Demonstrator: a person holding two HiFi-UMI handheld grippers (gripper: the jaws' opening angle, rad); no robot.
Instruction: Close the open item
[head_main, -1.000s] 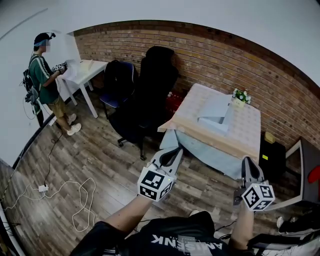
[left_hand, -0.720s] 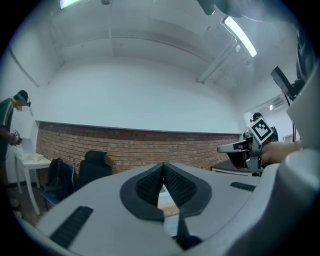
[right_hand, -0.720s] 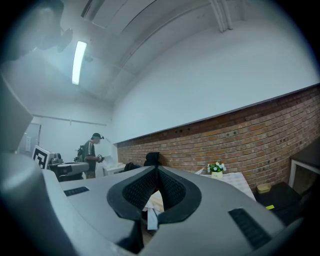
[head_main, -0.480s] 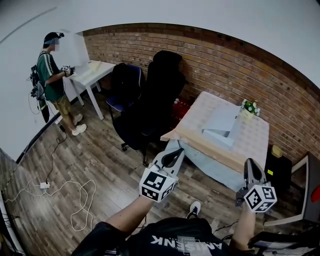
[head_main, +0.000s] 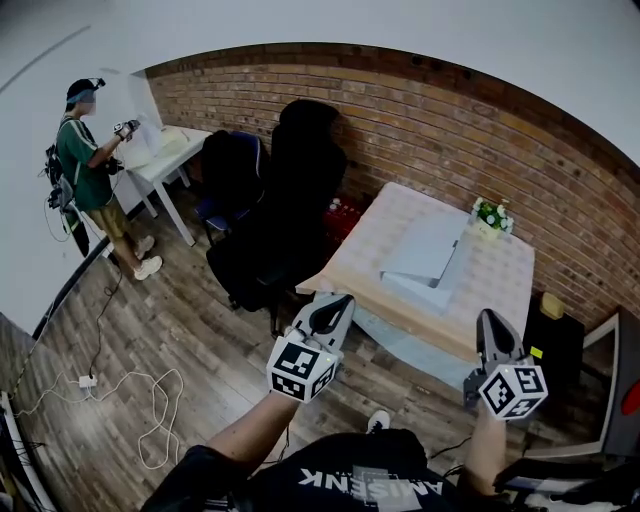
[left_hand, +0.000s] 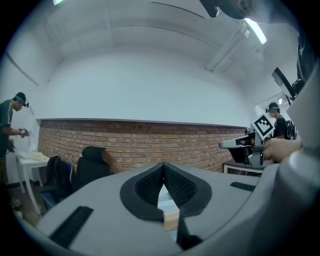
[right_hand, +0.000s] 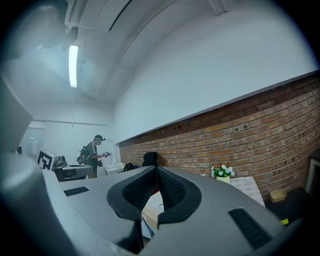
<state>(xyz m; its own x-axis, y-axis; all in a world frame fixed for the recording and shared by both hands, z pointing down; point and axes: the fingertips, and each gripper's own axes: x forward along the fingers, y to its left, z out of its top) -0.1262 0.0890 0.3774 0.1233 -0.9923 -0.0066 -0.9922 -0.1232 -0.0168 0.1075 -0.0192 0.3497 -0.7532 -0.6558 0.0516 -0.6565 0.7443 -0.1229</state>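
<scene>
- Change over the last second: the head view has swung and crept forward. The desk sits a little larger and nearer than before, and a shoe now shows under the person's body, so I read this as walking in.
- The open item lies on the desk just left of the flower pot, with its pale lid panel propped up at a slant. It could be a laptop or a flat box; too small to tell here.
- Nothing about it has changed: same tilt, same spot beside the flower pot.
- The left claw has its jaws pressed together with nothing between them. It is well short of the flower pot, on the near side, off the desk edge.
- The right claw is likewise closed and empty, also on the near side of the flower pot and well apart from it.
- Both claws keep about the same place in the frame as a second ago, held low by the body and not reaching.
- The black chair stands far left of the flower pot, out of the path.
- The other person is far left of the flower pot at another table and is not involved.
- For the task, this is still the approach. There is no contact, the lid is still up, and the closing step has not started.
</scene>
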